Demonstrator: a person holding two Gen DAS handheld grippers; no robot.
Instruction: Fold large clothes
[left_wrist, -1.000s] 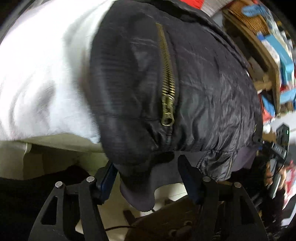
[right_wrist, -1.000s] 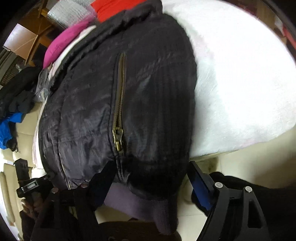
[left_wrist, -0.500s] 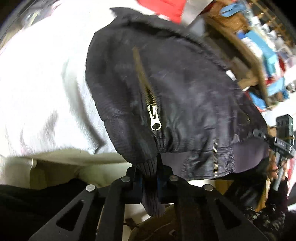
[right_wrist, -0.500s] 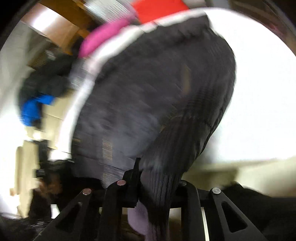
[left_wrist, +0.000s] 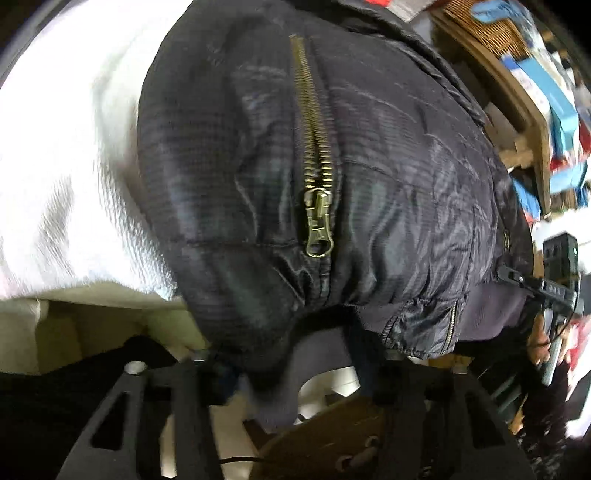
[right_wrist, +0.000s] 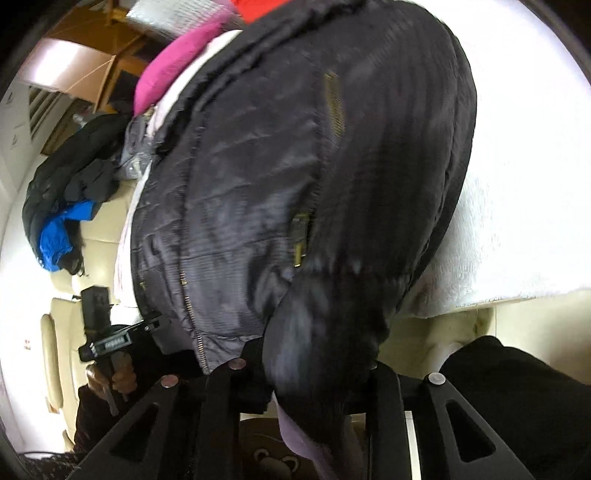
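The left gripper (left_wrist: 291, 365) has its jaws parted again after a pinch, with the jacket's (left_wrist: 369, 166) grey ribbed cuff (left_wrist: 284, 387) hanging loose between them. The right gripper (right_wrist: 314, 373) has been opening too; the dark sleeve end (right_wrist: 325, 332) fills its gap, and I cannot tell if it pinches.

The puffy black jacket lies on a white blanket (left_wrist: 74, 147), its hem over the near edge. It could slide off. Piled clothes (right_wrist: 62, 206) crowd the right gripper's view; the blanket has room.

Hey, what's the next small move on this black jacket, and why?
The left gripper and right gripper have just been opening, each with a sleeve end of the black jacket between its fingers, so probably re-close both before lifting.
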